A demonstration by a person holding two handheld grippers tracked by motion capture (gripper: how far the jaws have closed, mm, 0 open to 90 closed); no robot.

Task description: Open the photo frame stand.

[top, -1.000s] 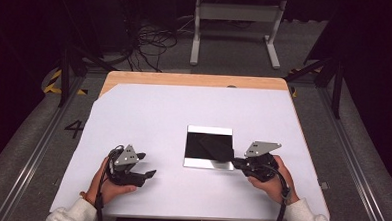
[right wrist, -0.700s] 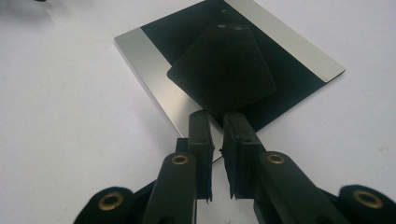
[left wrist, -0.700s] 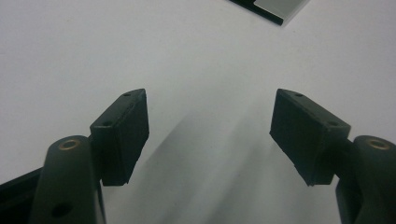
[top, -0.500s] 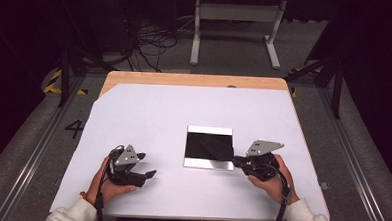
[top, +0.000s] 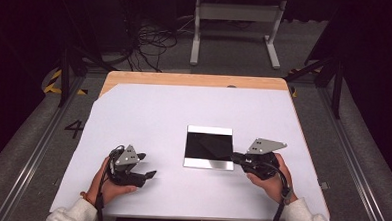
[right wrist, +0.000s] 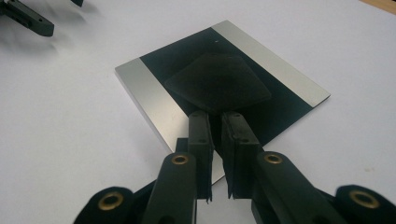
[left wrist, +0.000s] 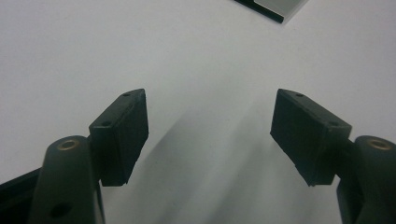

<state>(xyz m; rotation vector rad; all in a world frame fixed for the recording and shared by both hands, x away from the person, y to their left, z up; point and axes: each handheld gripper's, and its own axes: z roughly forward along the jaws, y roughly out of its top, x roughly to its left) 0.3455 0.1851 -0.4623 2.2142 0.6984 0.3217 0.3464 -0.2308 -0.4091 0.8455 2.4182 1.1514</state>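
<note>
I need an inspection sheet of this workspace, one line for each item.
Surface: white sheet over a wooden table.
Job's things: black plate with silver bands, a dark cloth lying on it.
Clutter: nothing seen.
Grippers: left gripper open over bare sheet; right gripper shut at the cloth's near corner.
Cables: loose bundle on the floor behind the table.
Surroundings: dark room, grey frame, floor rails.
</note>
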